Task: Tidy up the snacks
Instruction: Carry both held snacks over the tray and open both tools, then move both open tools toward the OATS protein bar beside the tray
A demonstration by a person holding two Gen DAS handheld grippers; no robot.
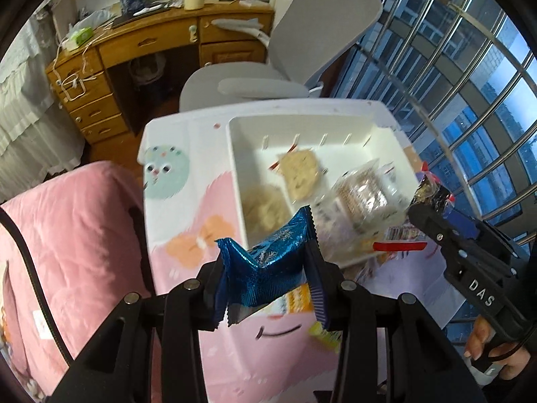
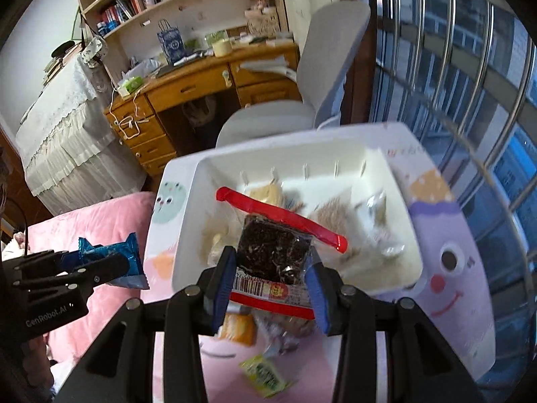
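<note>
The left gripper (image 1: 268,268) pinches a shiny blue foil snack packet (image 1: 268,262), crumpled, with crimped ends and a pale snowflake pattern. It hangs over the near left corner of a white plastic tray (image 1: 235,154) that sits on a small bench (image 1: 167,221) covered in a pastel cartoon-face cloth.

The right gripper (image 2: 268,275) pinches a clear packet of dark crumbly snack (image 2: 272,252) with red bands across its top and bottom and a barcode at the near end. It is held above the tray's near edge.

Inside the tray lie several pale biscuit packets (image 1: 298,174), blurred. On the bench at 6 o'clock from the tray sit a small yellow-green sachet (image 2: 265,376) and an orange packet (image 2: 240,327). A pink quilt (image 1: 67,235) lies at 9 o'clock.
</note>
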